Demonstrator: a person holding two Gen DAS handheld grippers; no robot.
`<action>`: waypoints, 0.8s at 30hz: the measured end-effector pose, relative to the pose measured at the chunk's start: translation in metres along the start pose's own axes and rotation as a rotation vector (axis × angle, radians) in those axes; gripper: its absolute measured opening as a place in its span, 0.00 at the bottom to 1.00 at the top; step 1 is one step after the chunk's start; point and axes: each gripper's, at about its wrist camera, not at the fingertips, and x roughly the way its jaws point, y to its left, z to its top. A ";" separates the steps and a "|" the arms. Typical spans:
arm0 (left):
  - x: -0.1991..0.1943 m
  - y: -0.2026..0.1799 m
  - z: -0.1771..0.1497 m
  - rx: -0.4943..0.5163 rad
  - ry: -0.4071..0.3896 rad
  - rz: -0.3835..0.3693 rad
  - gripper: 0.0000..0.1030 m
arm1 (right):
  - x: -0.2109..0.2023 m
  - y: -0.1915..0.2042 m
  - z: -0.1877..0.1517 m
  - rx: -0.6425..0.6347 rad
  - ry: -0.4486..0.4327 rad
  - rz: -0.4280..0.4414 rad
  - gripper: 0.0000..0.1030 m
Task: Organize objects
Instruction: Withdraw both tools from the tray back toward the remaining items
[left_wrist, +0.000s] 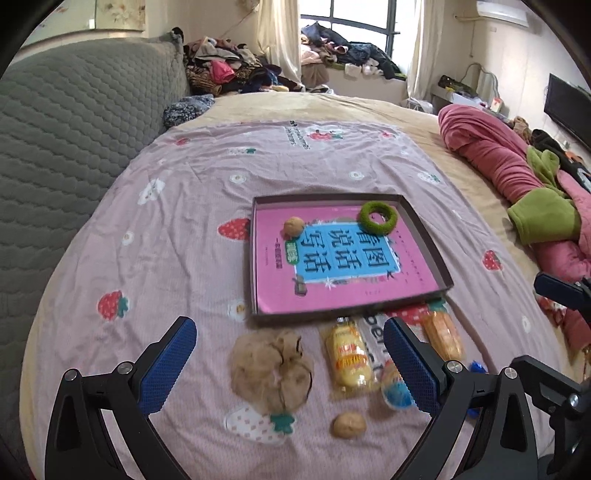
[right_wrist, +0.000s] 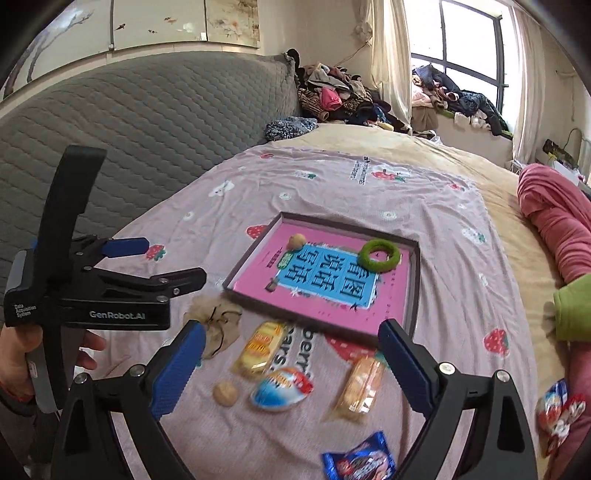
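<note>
Lower centre of the left wrist view, the left gripper is hanging with jaws spread wide and empty over a tan drawstring pouch; a walnut is lying just below it. The right gripper is likewise gaping and holding nothing, framing an oval blue snack pack and two yellow wrapped cakes on the bed sheet. I judge a pick is being lined up; next, one gripper needs lowering around an item and closing.

Farther up, mid-frame, the shallow box is already carrying a second walnut and a green ring.

At the bottom edge, a blue wrapper is being cut off; printing on the wrappers is too blurred to read.
</note>
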 end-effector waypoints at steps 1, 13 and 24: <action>-0.004 0.001 -0.005 0.000 -0.001 -0.005 0.98 | -0.002 0.001 -0.003 0.007 0.003 -0.001 0.93; -0.026 0.006 -0.039 0.015 -0.002 -0.003 0.98 | -0.022 0.015 -0.023 0.016 -0.002 -0.018 0.93; -0.032 0.007 -0.060 0.005 0.010 -0.004 0.98 | -0.032 0.024 -0.039 0.000 0.006 -0.029 0.93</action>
